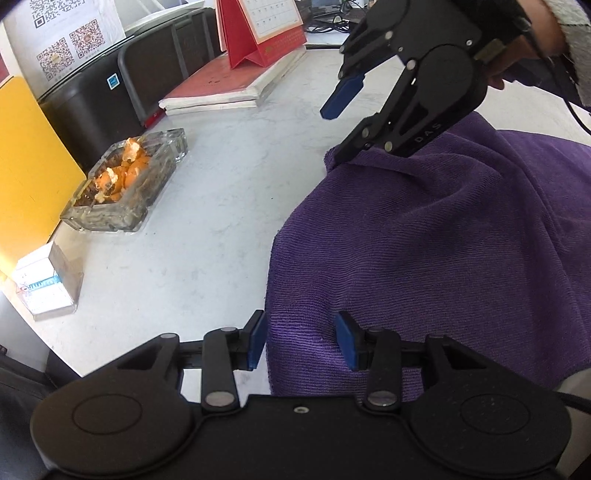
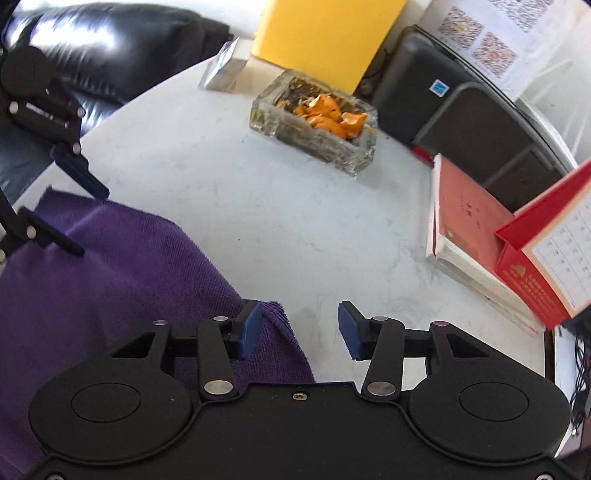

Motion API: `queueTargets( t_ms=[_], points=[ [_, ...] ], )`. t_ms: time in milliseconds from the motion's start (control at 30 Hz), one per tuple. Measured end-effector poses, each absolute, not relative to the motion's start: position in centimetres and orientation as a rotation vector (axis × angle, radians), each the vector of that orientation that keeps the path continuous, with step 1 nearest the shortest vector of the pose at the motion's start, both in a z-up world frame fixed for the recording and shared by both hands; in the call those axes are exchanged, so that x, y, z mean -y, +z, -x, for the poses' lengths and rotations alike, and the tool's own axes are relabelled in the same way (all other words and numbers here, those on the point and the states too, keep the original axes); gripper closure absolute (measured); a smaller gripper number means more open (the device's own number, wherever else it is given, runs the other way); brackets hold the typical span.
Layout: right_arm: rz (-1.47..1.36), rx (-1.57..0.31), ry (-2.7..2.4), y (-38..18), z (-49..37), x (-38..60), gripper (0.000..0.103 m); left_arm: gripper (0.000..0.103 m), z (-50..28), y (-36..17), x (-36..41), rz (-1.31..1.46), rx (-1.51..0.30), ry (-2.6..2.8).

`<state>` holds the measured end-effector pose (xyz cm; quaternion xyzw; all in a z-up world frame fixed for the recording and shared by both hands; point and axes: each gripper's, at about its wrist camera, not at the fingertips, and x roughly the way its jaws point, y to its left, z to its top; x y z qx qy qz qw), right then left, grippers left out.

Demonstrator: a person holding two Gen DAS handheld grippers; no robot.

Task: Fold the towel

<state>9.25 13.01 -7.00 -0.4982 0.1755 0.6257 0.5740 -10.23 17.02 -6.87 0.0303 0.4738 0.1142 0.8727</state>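
Note:
A purple towel lies rumpled on the white marble table. My left gripper straddles the towel's near edge. Its jaws stand apart, and a small gap shows between the left pad and the cloth. My right gripper hovers at the far corner of the towel, open. That corner lies just beside its left pad, with bare table between the pads. A hand in a grey sleeve holds the right gripper.
A glass ashtray with orange peel stands beyond the towel. Stacked books under a red desk calendar, a black box, a yellow folder and a small clear box ring the table. A black sofa borders it.

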Motion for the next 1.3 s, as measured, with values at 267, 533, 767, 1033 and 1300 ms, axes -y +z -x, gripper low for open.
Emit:
queueTargets(
  t_ms=[267, 533, 767, 1033, 1300],
  points=[
    [1.217, -0.464, 1.553, -7.9, -9.3, -13.7, 0.094, 0.063, 10.1, -6.9, -17.2, -0.062, -0.994, 0.235],
    [0.866, -0.614, 1.35, -6.5, -13.7, -12.0, 0.099, 0.063, 10.1, -6.8, -17.1, -0.061, -0.998, 0.237],
    [0.602, -0.618, 1.168, -3.8, -17.4, -8.8, 0.101, 0.056, 9.8, -6.8, -17.4, -0.064, -1.001, 0.246],
    [0.565, -0.635, 1.234, -4.6, -17.5, -9.6, 0.089, 0.056, 9.9, -6.8, -17.2, -0.083, -1.005, 0.246],
    [0.957, -0.516, 1.44, -6.8, -12.9, -16.2, 0.067, 0.057, 10.1, -6.6, -16.3, -0.148, -1.015, 0.231]
  ],
)
